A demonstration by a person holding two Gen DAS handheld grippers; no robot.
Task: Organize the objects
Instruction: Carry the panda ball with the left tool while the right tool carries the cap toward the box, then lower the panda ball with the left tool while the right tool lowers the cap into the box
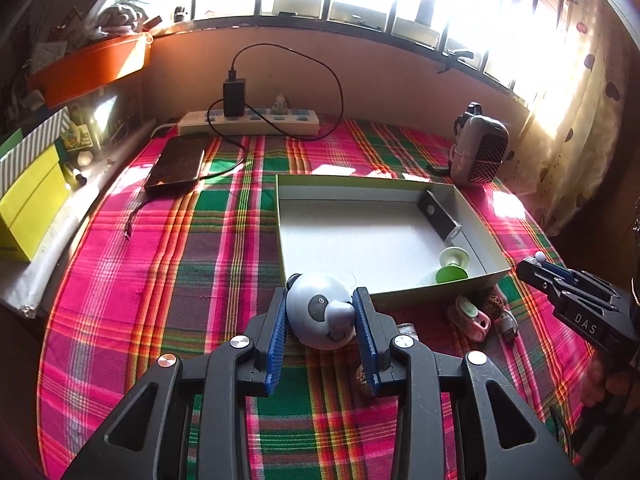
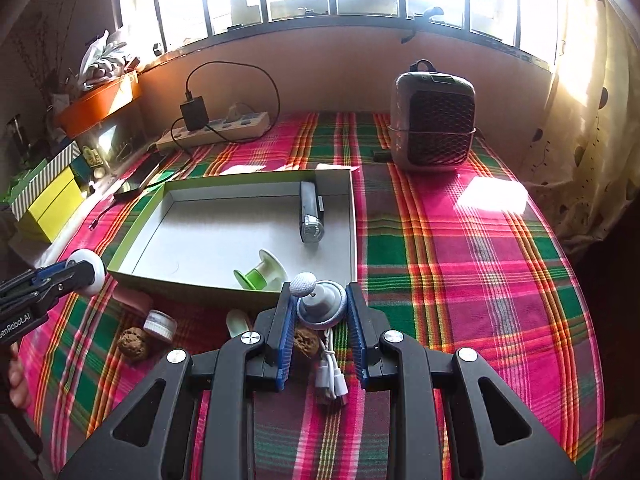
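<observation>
My left gripper is shut on a round grey-white panda toy, held just above the plaid cloth in front of the open cardboard box. My right gripper is shut on a small grey domed object with a white ball knob, near the box's front right corner. Inside the box lie a green spool and a dark flashlight. On the cloth below the grippers rest a walnut, a small jar, a pink item and a white cable.
A grey fan-like appliance stands at the back right. A power strip with a charger and a phone lie at the back left. A yellow box sits off the left edge. A curtain hangs at the right.
</observation>
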